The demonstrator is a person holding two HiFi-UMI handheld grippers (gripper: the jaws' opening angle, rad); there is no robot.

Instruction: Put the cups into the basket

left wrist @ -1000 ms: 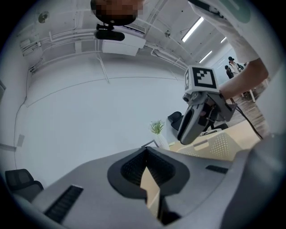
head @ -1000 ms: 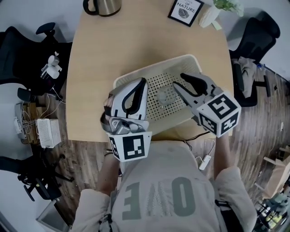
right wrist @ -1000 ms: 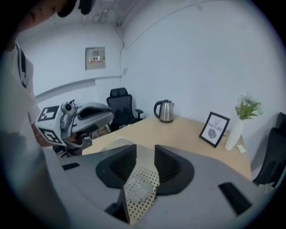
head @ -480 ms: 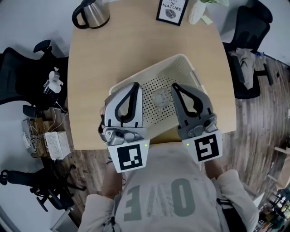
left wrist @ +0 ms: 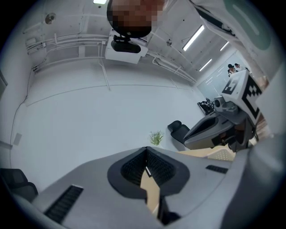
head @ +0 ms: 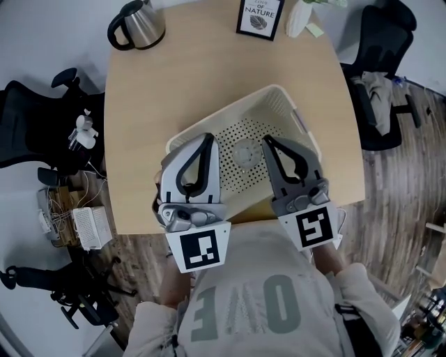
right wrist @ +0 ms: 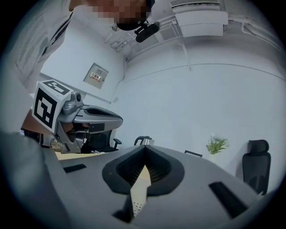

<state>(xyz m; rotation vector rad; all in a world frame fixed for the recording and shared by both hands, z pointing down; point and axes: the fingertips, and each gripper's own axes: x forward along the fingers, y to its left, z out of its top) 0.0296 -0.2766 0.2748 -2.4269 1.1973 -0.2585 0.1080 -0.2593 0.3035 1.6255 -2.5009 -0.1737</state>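
Note:
A cream perforated basket (head: 233, 111) stands on the wooden table (head: 209, 70). One clear glass cup (head: 246, 151) lies inside it on the perforated floor. My left gripper (head: 207, 139) and right gripper (head: 268, 141) are held side by side over the basket's near edge, with the cup between their tips. Both are shut and empty. In the left gripper view the jaws (left wrist: 145, 150) meet, tilted up toward the wall, with the right gripper (left wrist: 223, 125) beside them. In the right gripper view the jaws (right wrist: 144, 147) are also pressed together, and the left gripper (right wrist: 85, 118) shows at the left.
A steel kettle (head: 134, 22), a framed print (head: 259, 15) and a white vase (head: 296, 17) stand along the table's far edge. Black office chairs sit at the right (head: 380, 42) and the left (head: 35, 118). The person's torso fills the lower part of the head view.
The right gripper, open over the basket beside the cup a second ago, has shut and drawn back level with the left gripper. The cup stays in the basket.

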